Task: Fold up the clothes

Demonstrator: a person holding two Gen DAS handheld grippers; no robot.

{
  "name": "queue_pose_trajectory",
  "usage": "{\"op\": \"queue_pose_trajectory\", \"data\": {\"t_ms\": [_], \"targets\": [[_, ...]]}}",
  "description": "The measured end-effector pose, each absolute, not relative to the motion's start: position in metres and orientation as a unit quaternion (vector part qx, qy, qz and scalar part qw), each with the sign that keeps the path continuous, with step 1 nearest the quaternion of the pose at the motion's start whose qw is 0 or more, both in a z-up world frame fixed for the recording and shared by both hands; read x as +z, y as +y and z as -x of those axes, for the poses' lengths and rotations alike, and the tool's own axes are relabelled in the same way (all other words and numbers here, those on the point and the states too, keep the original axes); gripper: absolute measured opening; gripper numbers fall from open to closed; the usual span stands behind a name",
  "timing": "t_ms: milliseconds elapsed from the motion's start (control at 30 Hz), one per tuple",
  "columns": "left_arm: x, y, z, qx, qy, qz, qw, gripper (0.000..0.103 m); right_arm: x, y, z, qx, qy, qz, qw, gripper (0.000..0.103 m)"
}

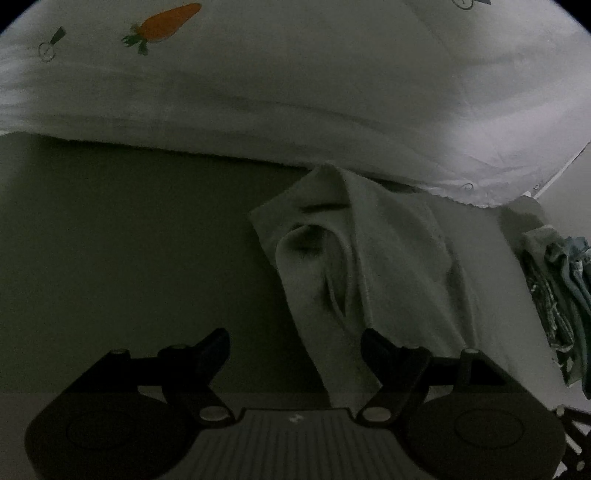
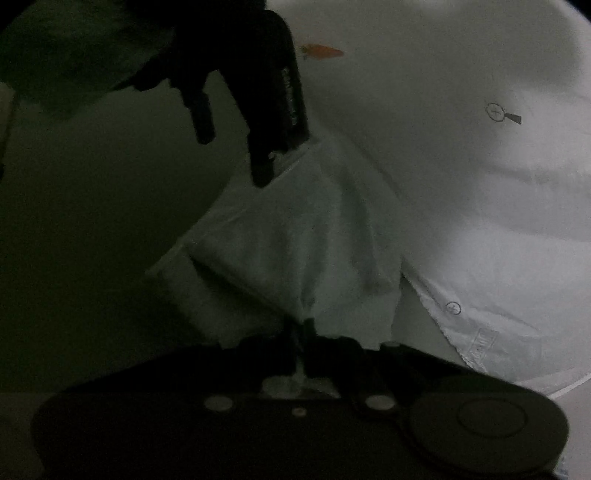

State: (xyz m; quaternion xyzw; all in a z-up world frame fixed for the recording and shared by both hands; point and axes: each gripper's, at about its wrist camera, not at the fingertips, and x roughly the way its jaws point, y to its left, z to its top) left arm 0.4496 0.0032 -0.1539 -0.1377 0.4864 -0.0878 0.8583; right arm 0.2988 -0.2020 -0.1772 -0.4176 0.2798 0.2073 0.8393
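Right gripper pinches pale garment edge; left gripper spread wide, empty, over same cloth

Right gripper at six o'clock, jaws closed, pinching a pale garment. Left gripper at eleven o'clock, jaws apart, at the garment's upper edge. Carrot-print bedding at two o'clock.

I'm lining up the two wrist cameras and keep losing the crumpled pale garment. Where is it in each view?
Left wrist: the pale garment lies right of centre, running down to the open left gripper.
Right wrist: it fills the centre, its near edge bunched in the shut right gripper.
Shared landmark: the white cover's orange carrot print, beyond the garment in both.
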Motion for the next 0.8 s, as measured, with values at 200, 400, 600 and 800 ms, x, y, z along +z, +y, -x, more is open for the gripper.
{"op": "queue_pose_trajectory", "data": {"t_ms": [200, 400, 600, 800], "targets": [[-0.163, 0.016, -0.442, -0.092, 0.496, 0.187, 0.843, 0.088, -0.193, -0.216, -0.302, 0.212, 0.349, 0.380, 0.830, 0.026], [-0.166, 0.021, -0.455, -0.099, 0.476, 0.202, 0.850, 0.095, -0.143, -0.268, -0.343, 0.185, 0.368, 0.108, 0.905, 0.057], [-0.176, 0.013, -0.487, -0.102, 0.469, 0.213, 0.851, 0.097, -0.152, -0.309, -0.395, 0.116, 0.361, -0.019, 0.925, 0.065], [-0.199, 0.010, -0.512, -0.127, 0.489, 0.243, 0.828, 0.097, -0.202, -0.343, -0.460, 0.118, 0.423, -0.120, 0.890, 0.065]]}}
